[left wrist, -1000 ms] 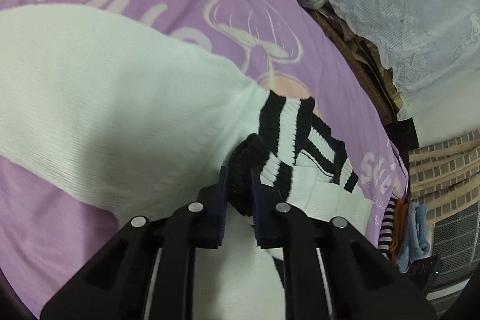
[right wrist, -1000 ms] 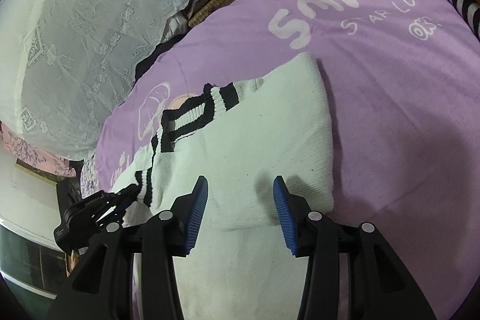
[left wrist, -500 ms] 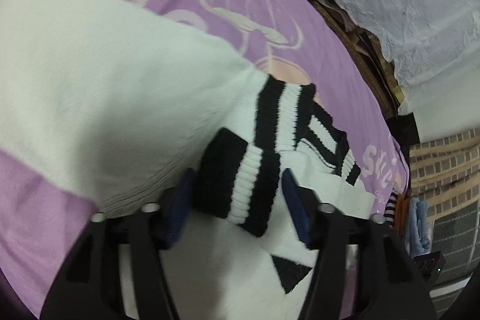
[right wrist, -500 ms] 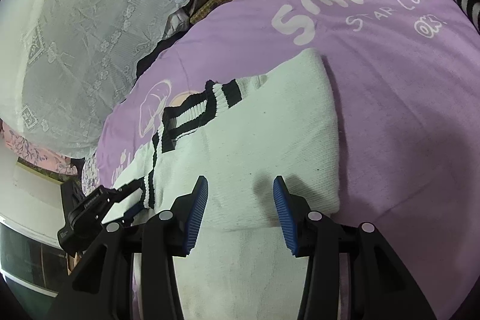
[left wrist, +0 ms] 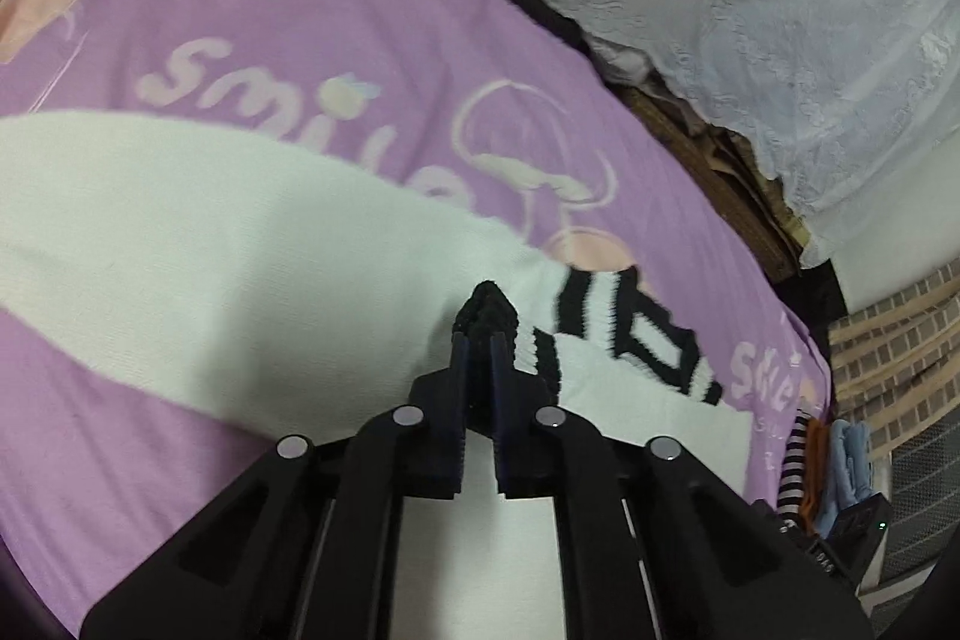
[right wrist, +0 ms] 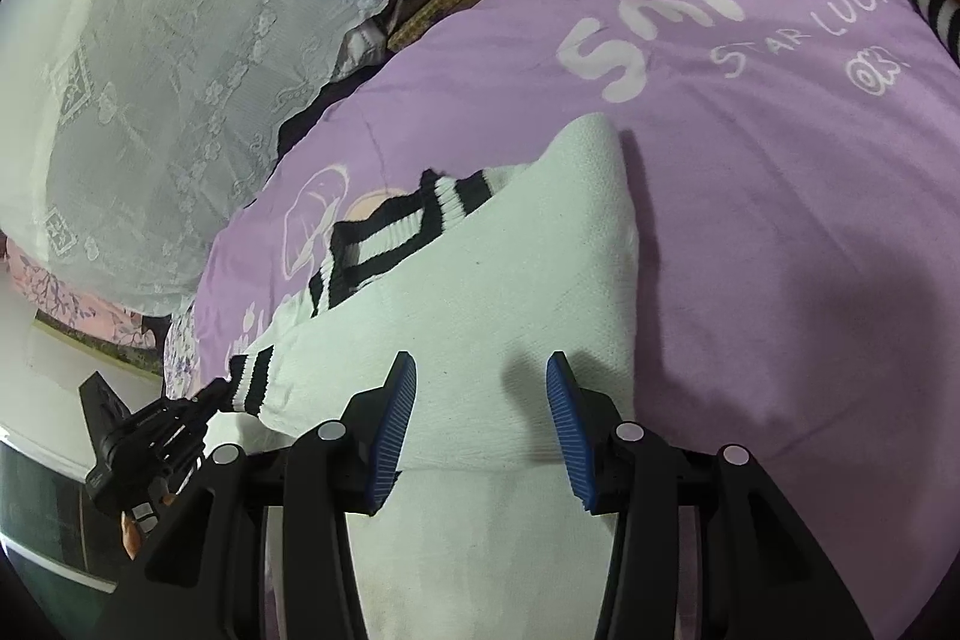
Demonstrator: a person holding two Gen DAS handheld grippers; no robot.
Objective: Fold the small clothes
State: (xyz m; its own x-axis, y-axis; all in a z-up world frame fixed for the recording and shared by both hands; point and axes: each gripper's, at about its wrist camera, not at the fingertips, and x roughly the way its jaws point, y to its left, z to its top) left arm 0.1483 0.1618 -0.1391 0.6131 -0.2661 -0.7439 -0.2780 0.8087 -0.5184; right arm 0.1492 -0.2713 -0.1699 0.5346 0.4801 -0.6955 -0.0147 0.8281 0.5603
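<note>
The left gripper (left wrist: 478,340), open around the striped cuff (left wrist: 487,307) a moment ago, now clamps it, ready to fold the white sweater (right wrist: 510,292) spread ahead; the right gripper (right wrist: 480,382) hovers apart above it.

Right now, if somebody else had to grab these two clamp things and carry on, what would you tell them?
Left gripper: shut on the black-and-white striped cuff of the white sweater, at the sleeve's end.
Right gripper: open, hovering over the sweater's body, its pads clear of the cloth.
The sweater lies on the purple bedsheet; its striped collar faces the far side.
Done: one side looks already folded in; the cuff is gripped.
Left: probably carry the sleeve across the body, then fold the sweater in half and smooth it.
</note>
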